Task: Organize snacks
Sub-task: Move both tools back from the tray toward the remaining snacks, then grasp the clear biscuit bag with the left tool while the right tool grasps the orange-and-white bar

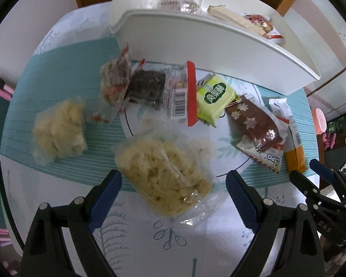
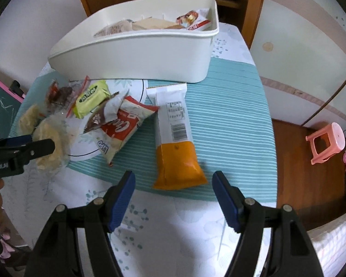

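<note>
White plastic forms the bin [image 2: 136, 53] at twelve o'clock on the table [image 2: 230, 106], and a few wrapped snacks already lie inside it. Loose snacks crowd the striped teal cloth in front of it.

Readable print is scarce. A red-and-white packet [image 2: 122, 127] carries "LiPO" in blue near its lower corner, upside down in the left wrist view, with large white script on the red that cannot be made out whole. A lime-green packet [image 1: 215, 99] has a dark green badge with white characters too small to read. A clear red-edged wrapper [image 1: 181, 97] shows a barcode. The long white-and-orange packet [image 2: 175, 138] shows a barcode and a small printed table on its white back. The brown packet [image 1: 253, 122] bears only snowflake motifs.

The left gripper [image 1: 173, 182] stands spread wide, its blue pads either side of a clear bag of pale puffed snacks [image 1: 163, 173] without pressing on it. The right gripper [image 2: 173, 182] is also released, its pads apart from the orange end of the long packet between them.

Only the left wrist view shows a second pale bag [image 1: 57, 131] at nine o'clock and a dark seaweed-like pack [image 1: 145, 87]. Only the right wrist view shows the pink stool [image 2: 325, 143] on the wooden floor at three o'clock.
</note>
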The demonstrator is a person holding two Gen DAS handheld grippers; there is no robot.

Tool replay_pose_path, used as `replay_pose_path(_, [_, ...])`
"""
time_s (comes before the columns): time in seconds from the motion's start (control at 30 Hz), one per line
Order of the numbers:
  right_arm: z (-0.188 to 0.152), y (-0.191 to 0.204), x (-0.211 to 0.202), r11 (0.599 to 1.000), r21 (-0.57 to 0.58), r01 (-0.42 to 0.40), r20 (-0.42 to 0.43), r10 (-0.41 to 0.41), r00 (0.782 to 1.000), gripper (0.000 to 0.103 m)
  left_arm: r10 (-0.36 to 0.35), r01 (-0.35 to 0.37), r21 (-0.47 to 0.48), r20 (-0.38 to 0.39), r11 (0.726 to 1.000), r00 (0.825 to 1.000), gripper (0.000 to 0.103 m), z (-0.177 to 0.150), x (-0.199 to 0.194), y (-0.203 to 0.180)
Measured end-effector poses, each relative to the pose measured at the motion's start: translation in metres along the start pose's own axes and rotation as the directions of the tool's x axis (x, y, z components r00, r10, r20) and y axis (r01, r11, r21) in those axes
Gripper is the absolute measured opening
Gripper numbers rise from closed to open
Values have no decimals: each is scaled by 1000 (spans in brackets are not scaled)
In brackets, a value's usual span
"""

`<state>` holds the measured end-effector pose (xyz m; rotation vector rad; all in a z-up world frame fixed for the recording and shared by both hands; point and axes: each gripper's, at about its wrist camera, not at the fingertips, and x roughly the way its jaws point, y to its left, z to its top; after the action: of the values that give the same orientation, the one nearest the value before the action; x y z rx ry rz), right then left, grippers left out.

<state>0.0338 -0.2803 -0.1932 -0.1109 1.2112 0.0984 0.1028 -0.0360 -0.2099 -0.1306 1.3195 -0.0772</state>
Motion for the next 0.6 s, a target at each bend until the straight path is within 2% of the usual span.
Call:
replay_pose_path(0.3, [9, 6, 24, 999, -16, 47, -20, -47, 999, 69, 1, -8, -95, -74, 995, 997, 91, 5, 27, 7])
replay_pose_path(0.37, [12, 9, 26, 998, -26, 49, -14, -49, 999, 67, 9, -15, -95, -67, 995, 998, 91, 5, 28, 6])
replay_pose_path(0.47, [17, 12, 28, 998, -35, 46, -6, -46, 999, 58, 25, -30, -80, -57, 996, 998, 91, 7, 29, 4])
replay_pose_path(0.57, [18, 12, 26, 998, -37, 42, -4, -42, 999, 42, 28, -31, -72, -48, 997, 998, 91, 10, 32, 1])
replay_pose_path(0.6, [18, 12, 26, 998, -36, 41, -4, -41, 999, 42, 29, -32, -70, -44, 997, 999, 91, 9, 31, 1])
